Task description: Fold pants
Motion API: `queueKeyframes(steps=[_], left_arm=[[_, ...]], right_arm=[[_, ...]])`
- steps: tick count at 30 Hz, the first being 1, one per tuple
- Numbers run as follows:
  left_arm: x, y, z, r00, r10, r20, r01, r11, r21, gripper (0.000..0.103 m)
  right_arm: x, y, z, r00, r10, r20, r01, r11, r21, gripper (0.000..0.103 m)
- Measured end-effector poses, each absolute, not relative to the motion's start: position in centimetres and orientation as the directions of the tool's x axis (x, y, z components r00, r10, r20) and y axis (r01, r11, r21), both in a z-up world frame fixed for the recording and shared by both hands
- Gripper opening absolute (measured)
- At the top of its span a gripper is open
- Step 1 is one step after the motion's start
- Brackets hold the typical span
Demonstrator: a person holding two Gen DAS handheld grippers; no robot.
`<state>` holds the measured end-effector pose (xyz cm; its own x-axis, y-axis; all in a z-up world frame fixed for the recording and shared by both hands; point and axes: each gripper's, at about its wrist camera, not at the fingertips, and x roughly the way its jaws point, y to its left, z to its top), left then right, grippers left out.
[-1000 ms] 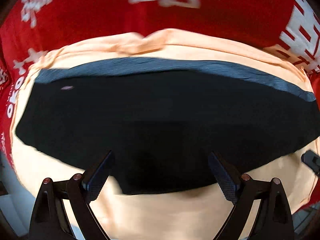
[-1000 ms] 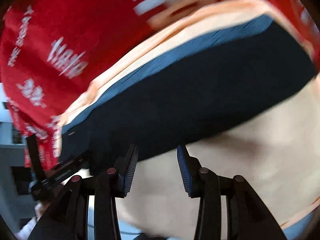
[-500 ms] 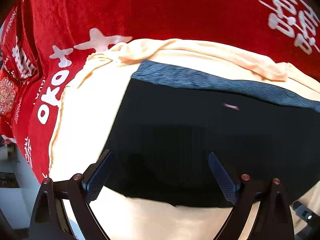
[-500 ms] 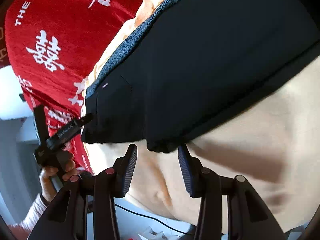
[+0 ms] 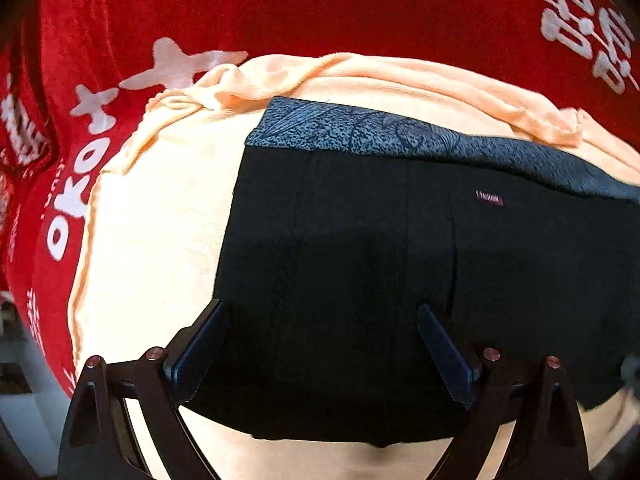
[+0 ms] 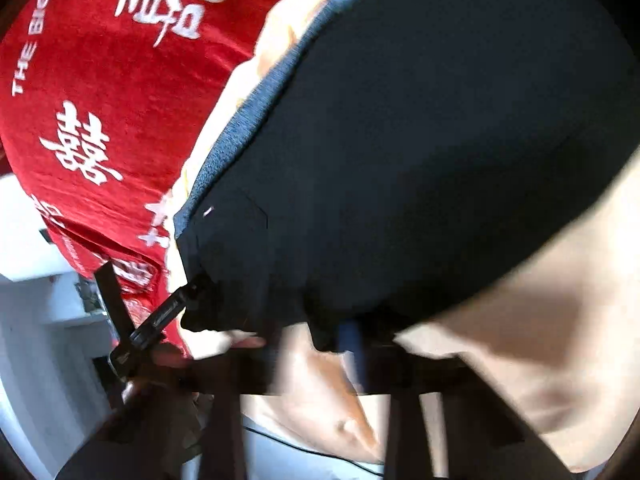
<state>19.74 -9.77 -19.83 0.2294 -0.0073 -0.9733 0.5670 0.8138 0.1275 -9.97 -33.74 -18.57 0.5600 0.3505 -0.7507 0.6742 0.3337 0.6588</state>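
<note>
The pants (image 5: pixel 400 272) lie flat, long axis crosswise under the wide-open left gripper (image 5: pixel 320 344); the right gripper (image 6: pixel 352 344) has just clamped their near hem.

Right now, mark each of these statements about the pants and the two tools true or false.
1. The black pants with a grey speckled waistband lie on a peach cloth. True.
2. The left tool is clamped shut. False: its jaws stand wide open over the near edge of the pants.
3. A red cloth with white lettering lies beneath the peach cloth. True.
4. The right tool gapes wide open. False: it has just closed at the pants' near edge.
5. The pants are bright blue. False: they are black.
</note>
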Motion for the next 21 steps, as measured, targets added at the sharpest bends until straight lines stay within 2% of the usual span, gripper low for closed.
queueKeyframes(steps=[3,5,8,13,16,21], left_arm=[[19.6,-9.2,-19.8,0.235,-0.016,-0.972,0.638,0.757,0.142,0.096],[19.6,-8.5,-20.0,0.225,-0.029,-0.974,0.664,0.736,0.131,0.096],[19.7,-8.2,-20.3,0.228,-0.037,-0.973,0.668,0.733,0.128,0.097],[18.8,-9.0,-19.7,0.273,-0.001,-0.962,0.66,0.728,0.186,0.098],[17.7,-10.3,-18.3,0.277,0.0,-0.961,0.664,0.723,0.192,0.097],[12.9,-16.2,-16.5,0.196,-0.166,-0.966,0.697,0.717,0.018,0.097]], right_arm=[[-10.5,-32.9,-17.2,0.535,0.331,-0.777,0.664,0.404,0.629,0.008],[-11.2,-32.2,-18.4,0.482,0.329,-0.812,0.694,0.422,0.583,0.007],[-12.1,-31.7,-20.2,0.458,0.334,-0.824,0.725,0.397,0.563,0.007],[-13.1,-31.9,-19.0,0.414,0.372,-0.831,0.735,0.402,0.546,0.011],[-14.1,-33.6,-16.1,0.406,0.286,-0.868,0.712,0.497,0.496,0.011],[-12.7,-38.7,-13.6,0.373,0.09,-0.923,0.704,0.621,0.345,0.011]])
